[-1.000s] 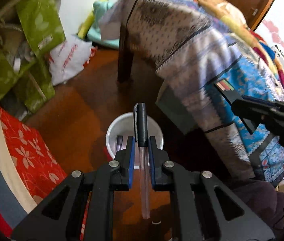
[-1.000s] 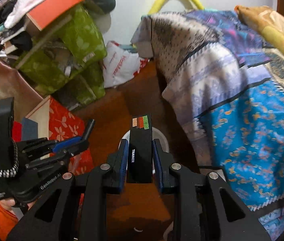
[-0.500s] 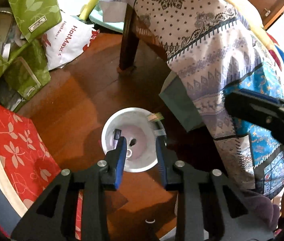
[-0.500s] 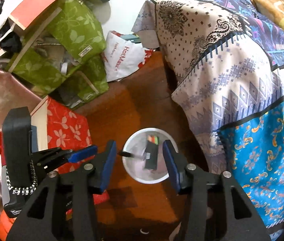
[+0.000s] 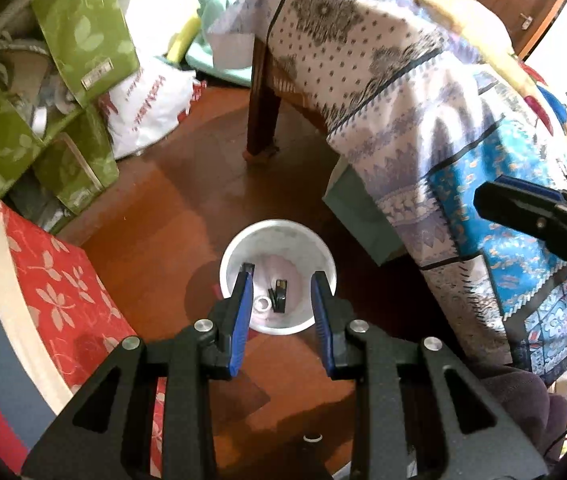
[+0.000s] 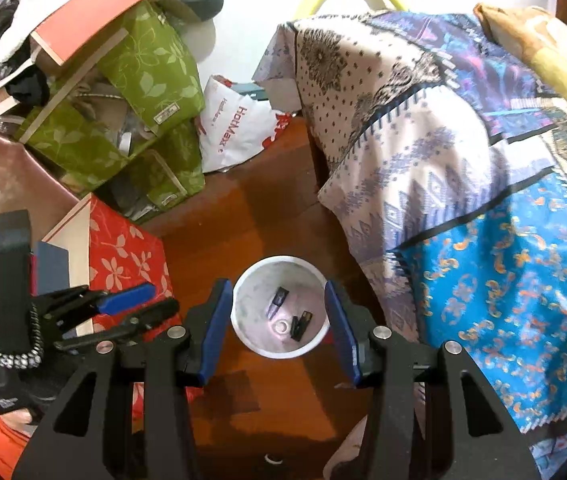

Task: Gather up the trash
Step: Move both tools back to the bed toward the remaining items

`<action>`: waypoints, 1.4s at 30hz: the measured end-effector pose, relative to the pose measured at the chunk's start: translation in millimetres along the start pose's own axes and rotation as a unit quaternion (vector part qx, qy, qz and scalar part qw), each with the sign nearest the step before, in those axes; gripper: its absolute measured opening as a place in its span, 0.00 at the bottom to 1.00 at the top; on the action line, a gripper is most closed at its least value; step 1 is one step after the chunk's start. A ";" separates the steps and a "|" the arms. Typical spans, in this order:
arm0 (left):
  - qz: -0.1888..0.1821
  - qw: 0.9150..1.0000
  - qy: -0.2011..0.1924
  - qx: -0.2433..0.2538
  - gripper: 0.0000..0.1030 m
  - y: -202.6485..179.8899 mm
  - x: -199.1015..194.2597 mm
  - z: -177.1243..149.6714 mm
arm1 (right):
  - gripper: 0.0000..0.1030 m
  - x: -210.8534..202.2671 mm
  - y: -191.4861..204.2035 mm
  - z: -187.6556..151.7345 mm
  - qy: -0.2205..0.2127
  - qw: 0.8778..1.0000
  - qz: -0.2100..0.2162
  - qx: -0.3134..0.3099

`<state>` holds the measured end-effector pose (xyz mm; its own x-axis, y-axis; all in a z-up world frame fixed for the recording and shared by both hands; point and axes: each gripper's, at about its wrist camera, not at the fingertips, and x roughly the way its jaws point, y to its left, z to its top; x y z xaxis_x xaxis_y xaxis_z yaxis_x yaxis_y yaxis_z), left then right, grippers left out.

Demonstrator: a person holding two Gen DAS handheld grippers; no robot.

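Observation:
A small white bin (image 5: pixel 279 236) stands on the brown wooden floor; it also shows in the right wrist view (image 6: pixel 255 280). Inside lie a black pen (image 5: pixel 272 295), a black eraser box (image 5: pixel 281 289) and a small white ring (image 5: pixel 262 303); the same box (image 6: pixel 301 324) and a dark piece (image 6: pixel 277 300) show in the right wrist view. My left gripper (image 5: pixel 282 280) is open and empty above the bin. My right gripper (image 6: pixel 277 294) is open and empty above it too. Each gripper appears at the edge of the other's view.
A table draped in a patterned cloth (image 5: pixel 423 92) stands to the right, one leg (image 5: pixel 261 108) on the floor. Green fabric boxes (image 6: pixel 143 80), a white plastic bag (image 6: pixel 235 128) and a red floral box (image 5: pixel 43 280) crowd the left.
My left gripper opened and the pen fell into the bin. My right gripper opened and the black eraser box fell in too. Both grippers now stand wider open.

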<state>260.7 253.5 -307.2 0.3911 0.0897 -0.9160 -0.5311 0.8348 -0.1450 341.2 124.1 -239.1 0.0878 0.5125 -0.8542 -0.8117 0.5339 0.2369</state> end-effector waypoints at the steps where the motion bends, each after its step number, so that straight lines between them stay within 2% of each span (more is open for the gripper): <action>1: 0.000 1.000 -0.004 0.001 0.27 -1.5 -5.3 0.6 | 0.43 -6.8 -0.5 -1.1 -0.005 1.000 -0.001 0.001; 14: -0.016 0.994 -0.096 0.042 0.27 -56.2 -103.9 -4.4 | 0.43 -109.4 -14.9 -23.5 -0.093 0.995 -0.026 0.023; 17: -0.023 0.991 -0.116 0.061 0.27 -80.9 -124.7 -5.4 | 0.43 -136.9 -25.5 -32.9 -0.119 0.992 -0.035 0.034; 23: -0.045 0.983 -0.144 0.103 0.34 -138.9 -150.1 -4.0 | 0.43 -188.1 -55.5 -55.4 -0.164 0.982 -0.060 0.065; 34: -0.093 0.966 -0.143 0.196 0.38 -271.2 -142.1 4.2 | 0.43 -245.5 -135.3 -109.9 -0.199 0.962 -0.135 0.127; 38: -0.112 0.961 -0.129 0.218 0.48 -314.4 -129.4 3.8 | 0.43 -254.5 -172.3 -127.9 -0.195 0.955 -0.156 0.157; 42: -0.135 0.955 -0.116 0.239 0.51 -348.3 -114.6 3.0 | 0.43 -258.9 -205.8 -144.0 -0.189 0.948 -0.172 0.188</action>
<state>403.1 -45.9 -150.7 0.6504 -0.0928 -0.7539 -0.0059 0.9919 -0.1271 402.3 -215.4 -133.3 0.5686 0.4311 -0.7006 -0.4407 0.8788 0.1831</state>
